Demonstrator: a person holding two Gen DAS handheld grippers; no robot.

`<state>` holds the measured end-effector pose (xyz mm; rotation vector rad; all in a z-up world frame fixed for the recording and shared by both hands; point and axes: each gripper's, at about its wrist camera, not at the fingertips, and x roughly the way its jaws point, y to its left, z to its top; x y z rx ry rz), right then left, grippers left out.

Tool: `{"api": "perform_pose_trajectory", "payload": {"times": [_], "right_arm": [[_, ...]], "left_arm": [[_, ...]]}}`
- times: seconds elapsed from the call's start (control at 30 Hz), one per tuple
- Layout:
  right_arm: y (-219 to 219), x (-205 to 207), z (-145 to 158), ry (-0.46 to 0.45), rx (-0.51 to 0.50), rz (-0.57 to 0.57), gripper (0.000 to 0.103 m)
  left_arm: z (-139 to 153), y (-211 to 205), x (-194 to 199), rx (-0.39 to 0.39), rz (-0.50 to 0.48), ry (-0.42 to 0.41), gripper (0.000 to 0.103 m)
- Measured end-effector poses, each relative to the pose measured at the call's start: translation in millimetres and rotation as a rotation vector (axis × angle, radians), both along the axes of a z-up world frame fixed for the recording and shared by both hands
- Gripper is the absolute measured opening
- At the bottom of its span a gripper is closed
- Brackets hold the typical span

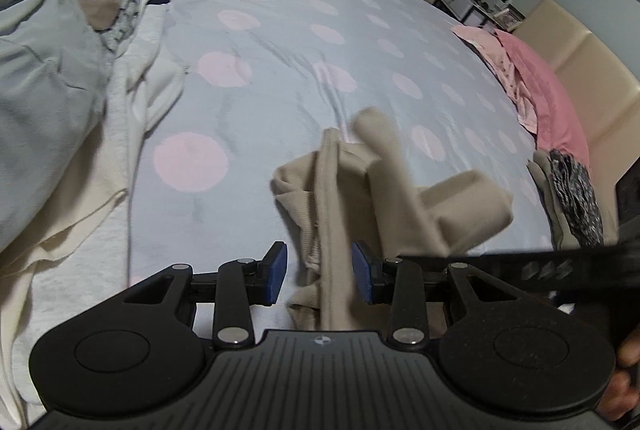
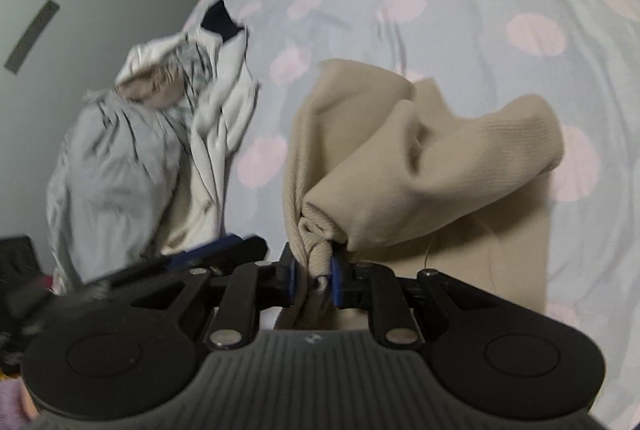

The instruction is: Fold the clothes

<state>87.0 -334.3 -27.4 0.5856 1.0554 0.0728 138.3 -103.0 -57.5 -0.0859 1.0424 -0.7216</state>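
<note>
1. We are mid-fold; the beige ribbed knit garment (image 2: 400,150) hangs bunched over the near part of the dotted pale-blue bedsheet (image 1: 280,30).
2. Our right gripper (image 2: 312,270) pinches its edge; our left gripper (image 1: 320,272) straddles a hem, pads not visibly pressing.
3. Next, we judge: spread it flat.

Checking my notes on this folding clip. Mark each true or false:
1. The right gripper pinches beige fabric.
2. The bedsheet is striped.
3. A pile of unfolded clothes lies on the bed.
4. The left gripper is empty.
1. True: the right gripper clamps the beige garment.
2. False: the bedsheet has pink dots on pale blue.
3. True: the clothes pile is heaped there.
4. False: the left gripper has beige fabric between its pads.
</note>
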Motion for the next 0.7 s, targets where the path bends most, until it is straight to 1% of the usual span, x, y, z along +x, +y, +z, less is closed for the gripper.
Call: {"api": "perform_pose_trajectory", "payload": {"times": [0.1,0.17,0.2,0.27,0.43,0.53,0.7], "right_arm": [[7.9,5.5,-10.1,0.011,-0.022,0.023,0.021],[9.1,5.6,-11.1,0.009,-0.008,0.028,0.031],[10.1,5.8,-9.5,0.003,0.002,0.031,0.033],[10.0,2.7,-1.5,-0.015,0.012,0.036,0.039],[1.1,-15.5,32.8,-0.106,-0.010,0.041,0.046],[-11.3,-33.7,44.9,-0.126,-0.057,0.019,0.047],[-21.8,-62.1,38.4,-0.096,-0.143,0.024,0.047]], "left_arm": [[-0.8,3.2,3.7,0.003,0.011,0.006,0.033],[-0.3,3.4,3.5,0.004,0.014,0.006,0.033],[0.2,3.4,3.2,0.004,0.014,0.006,0.033],[1.3,3.3,2.4,-0.002,0.009,0.006,0.033],[4.9,3.8,-3.4,-0.011,-0.002,-0.001,0.033],[4.3,5.2,-8.4,-0.011,-0.013,0.001,0.033],[-1.0,6.3,-20.4,-0.029,-0.042,0.061,0.039]]}}
